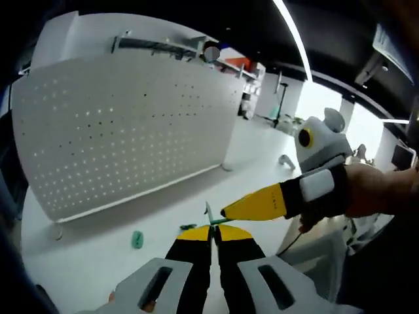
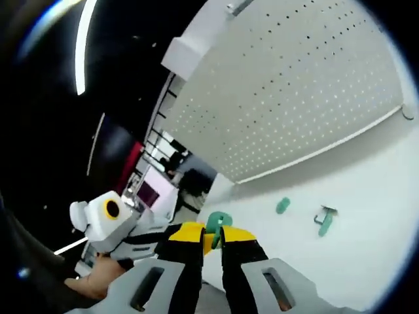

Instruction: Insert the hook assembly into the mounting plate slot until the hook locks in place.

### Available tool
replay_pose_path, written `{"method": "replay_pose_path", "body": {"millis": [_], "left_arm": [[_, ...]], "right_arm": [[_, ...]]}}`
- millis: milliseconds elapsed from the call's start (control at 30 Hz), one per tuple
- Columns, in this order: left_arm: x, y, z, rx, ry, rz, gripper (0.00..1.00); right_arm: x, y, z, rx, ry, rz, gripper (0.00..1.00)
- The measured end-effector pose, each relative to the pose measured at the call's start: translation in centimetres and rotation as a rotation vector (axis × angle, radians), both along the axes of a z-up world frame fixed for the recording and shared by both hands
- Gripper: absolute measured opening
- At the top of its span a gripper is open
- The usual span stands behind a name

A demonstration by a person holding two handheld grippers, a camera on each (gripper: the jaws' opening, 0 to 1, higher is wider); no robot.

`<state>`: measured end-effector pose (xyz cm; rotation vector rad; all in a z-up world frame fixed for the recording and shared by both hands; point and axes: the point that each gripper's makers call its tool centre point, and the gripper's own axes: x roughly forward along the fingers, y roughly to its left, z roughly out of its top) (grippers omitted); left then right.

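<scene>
Left tool clenched on thin metal hook. Right tool grasping green part. Two green pieces on white desk before pegboard.

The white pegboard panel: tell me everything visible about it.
The pegboard panel is a large white sheet, apparently metal or plastic, pierced by regular rows of small holes. It stands upright along the back of the white table, its bottom edge meeting the tabletop. No hooks hang on it. A small green piece lies on the table before it, apart.
</scene>
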<state>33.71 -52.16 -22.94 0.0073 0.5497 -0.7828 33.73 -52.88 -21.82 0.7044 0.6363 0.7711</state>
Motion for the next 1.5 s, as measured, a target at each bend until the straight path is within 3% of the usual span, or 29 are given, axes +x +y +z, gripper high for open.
{"method": "replay_pose_path", "body": {"millis": [500,633,767,967,1300,1500], "left_arm": [[0.2,0.0,1.0,0.052,-0.06,-0.006,0.02],[0.5,0.2,2.1,0.098,-0.119,-0.01,0.02],[0.8,0.3,2.5,0.189,-0.194,-0.022,0.02],[1.0,0.7,3.4,0.2,-0.23,-0.006,0.02],[1.2,1.2,3.8,0.202,-0.241,0.026,0.02],[1.0,1.5,3.4,0.202,-0.234,0.029,0.03]], "right_arm": [[0.3,0.4,0.3,0.076,0.051,-0.026,0.05],[0.6,0.4,1.1,0.183,0.112,-0.061,0.02],[0.9,0.6,1.5,0.161,0.088,-0.052,0.01],[1.1,0.8,2.2,0.243,0.113,-0.069,0.02],[1.3,1.3,2.6,0.233,0.086,-0.089,0.0],[1.2,1.5,2.4,0.182,0.045,-0.076,0.0]]}}
